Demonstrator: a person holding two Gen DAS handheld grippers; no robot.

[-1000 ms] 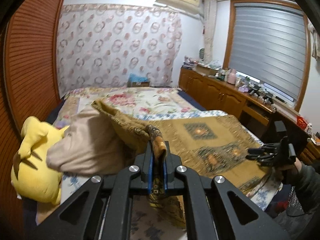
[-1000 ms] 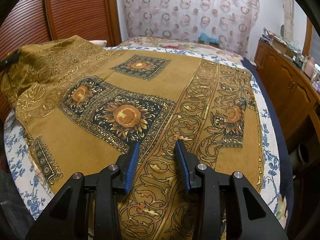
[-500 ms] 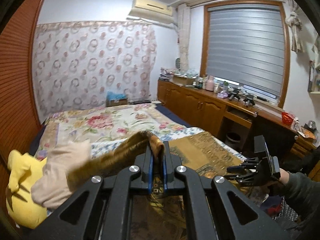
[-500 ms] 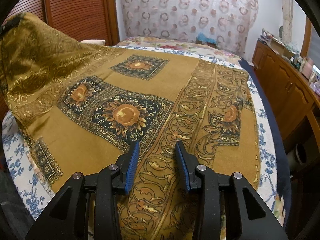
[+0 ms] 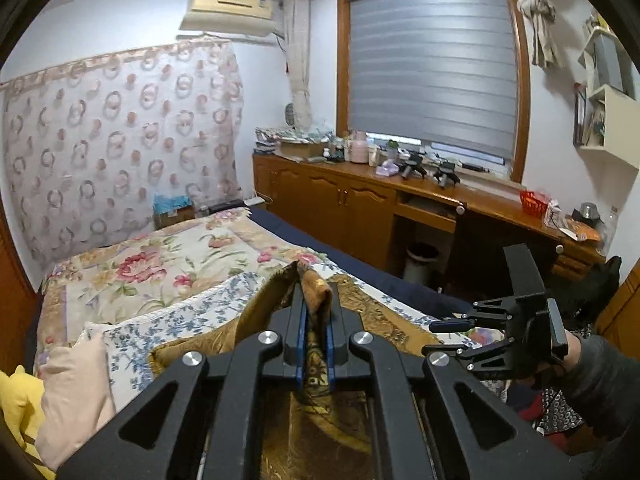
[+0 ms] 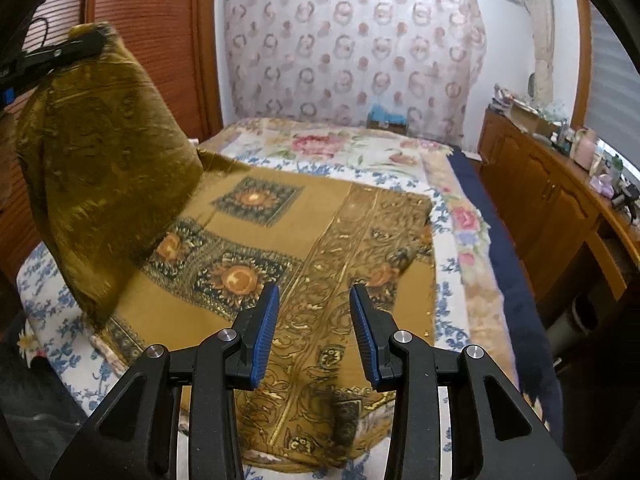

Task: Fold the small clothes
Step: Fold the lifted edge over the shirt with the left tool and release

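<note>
A mustard-gold patterned cloth [image 6: 328, 216] with dark sunflower squares lies spread on the bed. My left gripper [image 5: 315, 312] is shut on one corner of the cloth [image 5: 316, 292] and holds it raised high; in the right wrist view that lifted corner [image 6: 100, 152] hangs at the upper left, with the left gripper [image 6: 60, 54] at its top. My right gripper [image 6: 314, 320] is open and empty, hovering above the cloth's near edge. It also shows in the left wrist view [image 5: 452, 336], open, at the right.
The bed [image 6: 456, 280] has a blue-flowered sheet and a rose-patterned quilt [image 5: 168, 256]. A beige pillow [image 5: 76, 388] and a yellow plush [image 5: 16, 408] lie at its left. A wooden cabinet and desk [image 5: 360, 204] with clutter run along the right. A red-brown wardrobe [image 6: 160, 40] stands left.
My left gripper has lifted the cloth corner much higher and swung toward the right, pulling the cloth's left part up off the bed. My right gripper has stayed open over the near edge.
</note>
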